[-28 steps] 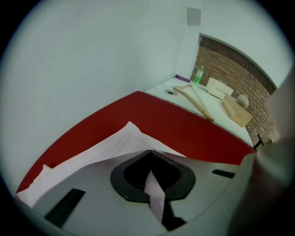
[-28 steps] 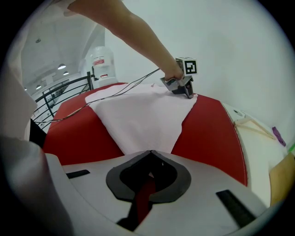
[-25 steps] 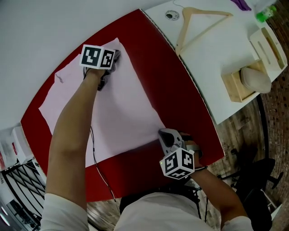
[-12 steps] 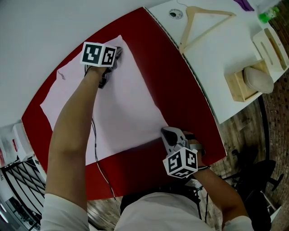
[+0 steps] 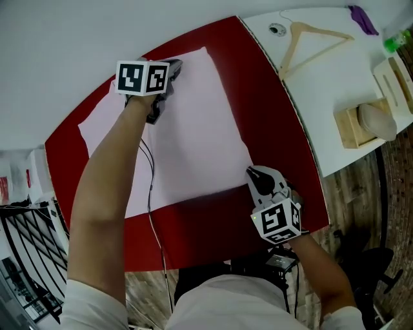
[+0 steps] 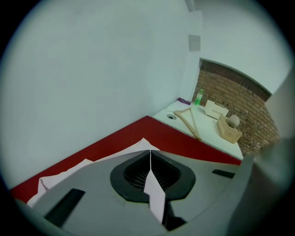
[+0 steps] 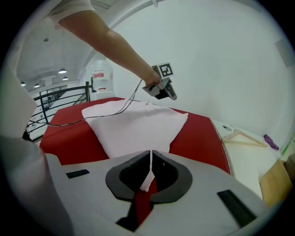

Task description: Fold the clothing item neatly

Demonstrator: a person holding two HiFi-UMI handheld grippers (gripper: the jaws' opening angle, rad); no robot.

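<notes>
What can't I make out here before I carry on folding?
- Head view: the arm covers a strip of the cloth.
- Left gripper view: the left gripper's own body hides most of the cloth.
- Head view: the green bottle is cut off by the right edge; the purple thing is too small to name.
- No view shows what kind of garment it is.

A red table (image 5: 266, 116) abuts a white table (image 5: 322, 97) beneath a plain white wall (image 5: 77, 38), wooden floor (image 5: 345, 193) below.

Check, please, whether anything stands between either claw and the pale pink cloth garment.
Nothing visible does: the left claw and right claw are each shut on an edge of the pale pink cloth garment, spread on the red tabletop.
</notes>
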